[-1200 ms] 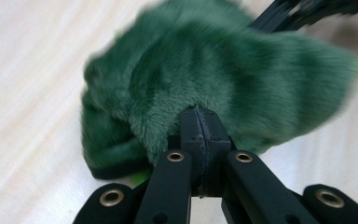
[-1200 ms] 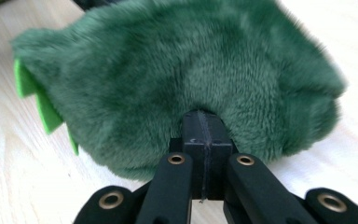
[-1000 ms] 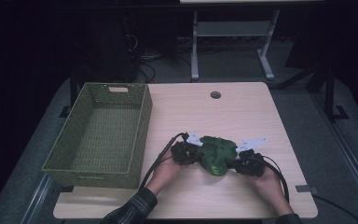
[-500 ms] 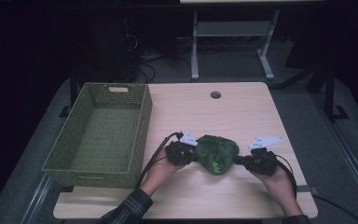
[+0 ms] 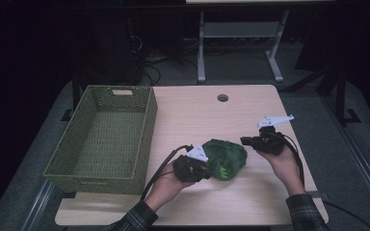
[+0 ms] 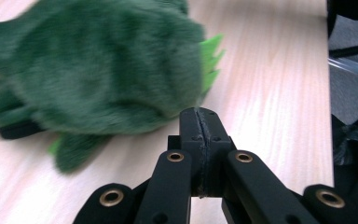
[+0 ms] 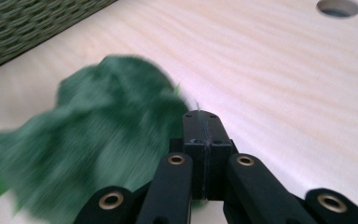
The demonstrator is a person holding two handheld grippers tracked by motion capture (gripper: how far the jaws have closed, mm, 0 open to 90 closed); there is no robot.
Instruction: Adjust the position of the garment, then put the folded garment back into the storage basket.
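A green plush toy (image 5: 225, 157) with light green spikes lies bunched on the wooden table (image 5: 207, 115), near the front. My left gripper (image 5: 206, 169) is at the toy's left side, jaws shut. In the left gripper view its tips (image 6: 199, 113) are pressed together with nothing between them, just in front of the blurred toy (image 6: 98, 70). My right gripper (image 5: 244, 141) hovers to the right of the toy, a little apart from it. The right gripper (image 7: 201, 116) is shut and empty, with the plush (image 7: 98, 154) blurred to its left.
A green woven basket (image 5: 144, 144) stands empty on the table's left side; its wall (image 7: 28, 18) shows in the right gripper view. A round cable hole (image 5: 222, 97) is near the table's far edge. Bare tabletop lies behind and right of the toy.
The right gripper has drawn back from the toy, to the right and farther up the table. The left gripper has shifted slightly nearer the front edge. The toy looks more bunched.
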